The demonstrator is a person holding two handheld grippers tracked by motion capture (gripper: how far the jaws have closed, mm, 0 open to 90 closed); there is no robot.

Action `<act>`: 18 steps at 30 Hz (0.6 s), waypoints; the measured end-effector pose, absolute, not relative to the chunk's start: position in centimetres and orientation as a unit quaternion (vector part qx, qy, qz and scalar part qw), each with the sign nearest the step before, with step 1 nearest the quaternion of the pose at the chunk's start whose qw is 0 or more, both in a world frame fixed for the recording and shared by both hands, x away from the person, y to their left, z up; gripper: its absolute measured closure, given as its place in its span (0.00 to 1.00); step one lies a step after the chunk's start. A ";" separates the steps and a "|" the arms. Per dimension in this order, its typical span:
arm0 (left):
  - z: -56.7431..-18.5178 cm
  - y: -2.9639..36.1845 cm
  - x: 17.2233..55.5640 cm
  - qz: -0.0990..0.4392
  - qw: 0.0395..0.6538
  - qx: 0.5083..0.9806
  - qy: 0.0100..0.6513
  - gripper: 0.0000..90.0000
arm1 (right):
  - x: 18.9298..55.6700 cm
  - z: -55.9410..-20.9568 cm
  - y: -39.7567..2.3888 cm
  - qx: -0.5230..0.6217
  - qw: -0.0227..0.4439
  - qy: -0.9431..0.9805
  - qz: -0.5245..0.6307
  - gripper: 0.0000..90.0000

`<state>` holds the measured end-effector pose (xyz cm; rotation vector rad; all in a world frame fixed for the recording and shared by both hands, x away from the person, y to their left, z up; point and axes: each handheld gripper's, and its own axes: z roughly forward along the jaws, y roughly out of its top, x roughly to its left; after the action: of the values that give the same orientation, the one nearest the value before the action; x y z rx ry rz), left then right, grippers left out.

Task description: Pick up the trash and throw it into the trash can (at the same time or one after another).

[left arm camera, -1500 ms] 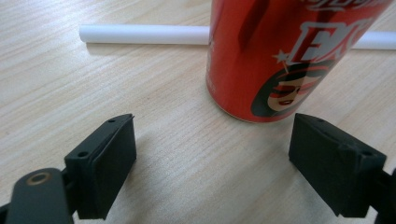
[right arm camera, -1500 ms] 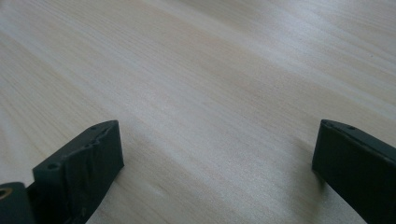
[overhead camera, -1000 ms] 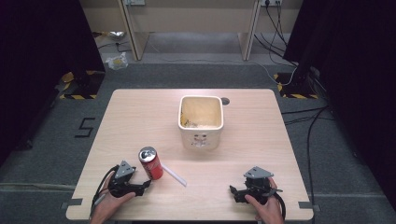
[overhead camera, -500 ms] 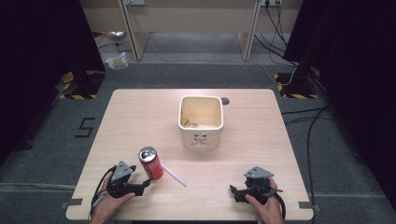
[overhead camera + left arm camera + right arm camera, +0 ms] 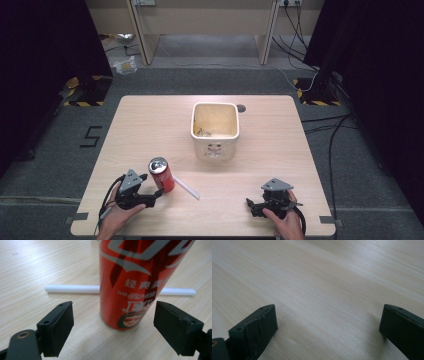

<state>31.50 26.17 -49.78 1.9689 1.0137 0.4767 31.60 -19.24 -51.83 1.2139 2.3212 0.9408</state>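
A red soda can (image 5: 161, 174) stands upright on the wooden table (image 5: 150, 125) at the front left. My left gripper (image 5: 156, 194) is open right beside it; in the left gripper view the can (image 5: 130, 282) rises just beyond the jaws, a little past the gap of my left gripper (image 5: 113, 330). A white straw (image 5: 186, 187) lies flat behind the can (image 5: 72, 288). Near the front right edge my right gripper (image 5: 251, 206) rests open, and its own view has my right gripper (image 5: 328, 327) over bare wood.
A cream square bin (image 5: 215, 131) with some scraps inside stands at the table's middle. A small dark hole (image 5: 242, 107) sits in the tabletop behind it. Cables trail on the grey floor to the right (image 5: 320, 125).
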 end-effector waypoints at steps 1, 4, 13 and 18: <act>-49.8 26.2 31.5 0.191 0.424 0.787 0.405 0.18 | 31.6 -51.8 -19.2 0.429 0.178 0.821 0.333 0.02; -49.5 26.1 31.6 0.191 0.427 0.786 0.404 0.18 | 31.6 -51.8 -19.2 0.429 0.178 0.821 0.333 0.02; -49.1 25.6 31.8 0.188 0.433 0.786 0.400 0.18 | 31.6 -51.8 -19.2 0.430 0.178 0.821 0.333 0.02; -48.9 25.2 31.9 0.185 0.435 0.787 0.396 0.18 | 31.6 -51.8 -19.2 0.430 0.178 0.821 0.332 0.02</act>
<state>31.89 25.23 -48.94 1.9599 0.9846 0.4612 31.61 -19.24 -51.82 1.2154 2.3220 0.9392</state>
